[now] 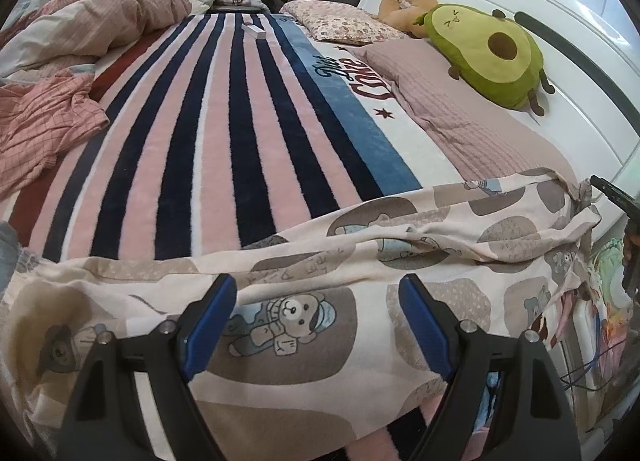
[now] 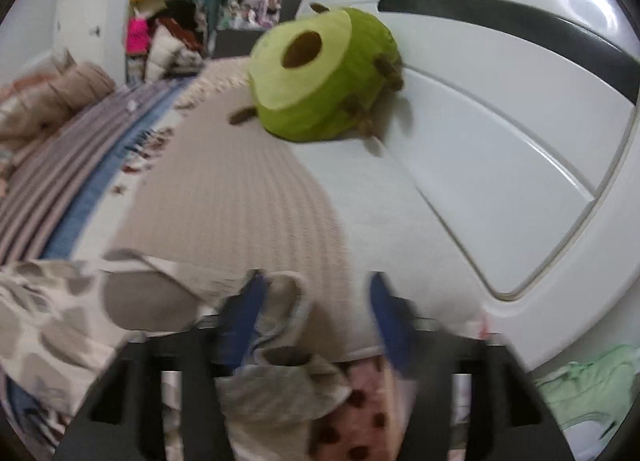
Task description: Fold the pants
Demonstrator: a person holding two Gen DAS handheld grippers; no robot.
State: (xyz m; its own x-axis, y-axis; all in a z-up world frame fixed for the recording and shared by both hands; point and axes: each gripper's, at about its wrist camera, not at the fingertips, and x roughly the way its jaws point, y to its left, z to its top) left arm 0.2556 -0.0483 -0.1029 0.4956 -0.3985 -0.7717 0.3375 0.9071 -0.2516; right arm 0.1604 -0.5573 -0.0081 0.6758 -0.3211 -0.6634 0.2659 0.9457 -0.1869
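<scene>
A: Obs. 1, largest first. Striped blanket [image 1: 224, 133] fills the centre of the left wrist view; white headboard [image 2: 500, 165] takes the right half of the right wrist view

B: The pants?

A: Bear-print pants [image 1: 320, 289] lie in a band across the lower half of the left view, on the blanket's near edge; they reach the lower left of the right view, blurred

B: Smaller items?

A: Mauve pillow [image 1: 452, 101] at right centre, avocado plush [image 1: 488, 49] upper right against the headboard, pink checked garment [image 1: 44, 125] at left edge

B: Jaws?

A: Left gripper [image 1: 316, 309]: released, blue pads wide apart over the pants, gripping nothing. Right gripper [image 2: 316, 313]: spread, a fold of cloth lies between the fingers, unclamped; frame is blurred
</scene>
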